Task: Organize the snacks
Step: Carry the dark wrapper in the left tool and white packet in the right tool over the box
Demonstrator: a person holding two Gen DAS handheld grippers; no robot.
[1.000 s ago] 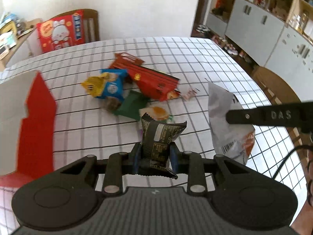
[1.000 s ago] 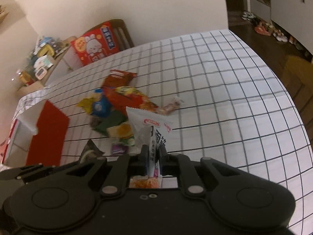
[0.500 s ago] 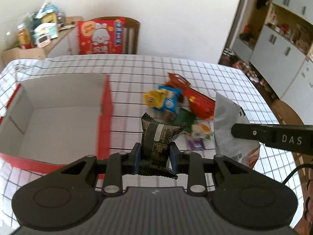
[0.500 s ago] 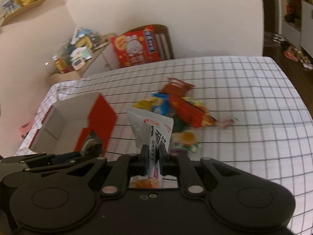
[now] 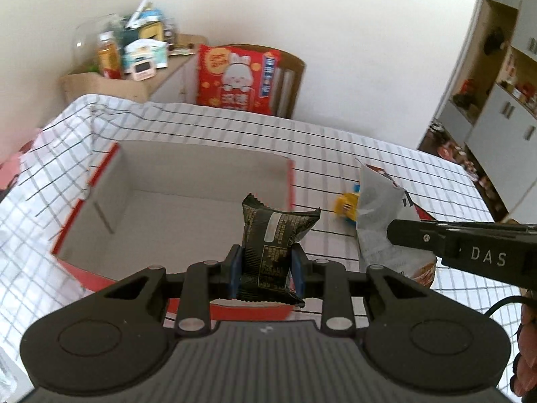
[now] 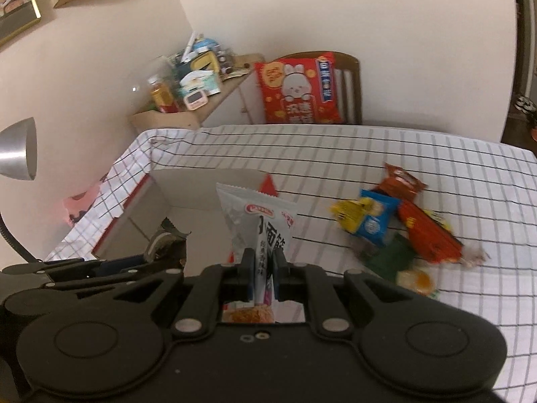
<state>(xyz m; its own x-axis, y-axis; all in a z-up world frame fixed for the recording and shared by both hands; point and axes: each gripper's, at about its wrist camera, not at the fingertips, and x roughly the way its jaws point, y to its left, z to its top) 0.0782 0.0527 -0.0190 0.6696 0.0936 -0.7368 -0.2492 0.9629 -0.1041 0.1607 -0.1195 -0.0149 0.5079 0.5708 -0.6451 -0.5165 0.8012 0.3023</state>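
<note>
Where the white wall meets the floor, a wooden chair (image 6: 349,84) holds a red rabbit-print bag (image 6: 298,94), just beyond the far edge of the table (image 6: 436,168), which wears a white cloth ruled in black squares. Beside the chair, a low cabinet (image 5: 141,80) is crowded with bottles and small boxes.

On the cloth sits an open red box (image 5: 110,188) with pale cardboard inside, nothing visible in it. Right of the box lies a loose heap of snacks (image 6: 396,225): yellow, blue, red, green and orange wrappers touching or overlapping.

Left gripper (image 5: 266,265) hangs over the near right corner of the box, jaws pinching a black crinkle-edged packet (image 5: 272,235) upright by its lower half. Right gripper (image 6: 261,270) is level with it, just to the right of the box, jaws pressed on a white packet (image 6: 258,215) with a red oval logo and black characters, held upright; orange print shows at its lower end. Each tool appears at the margin of the other's view.
</note>
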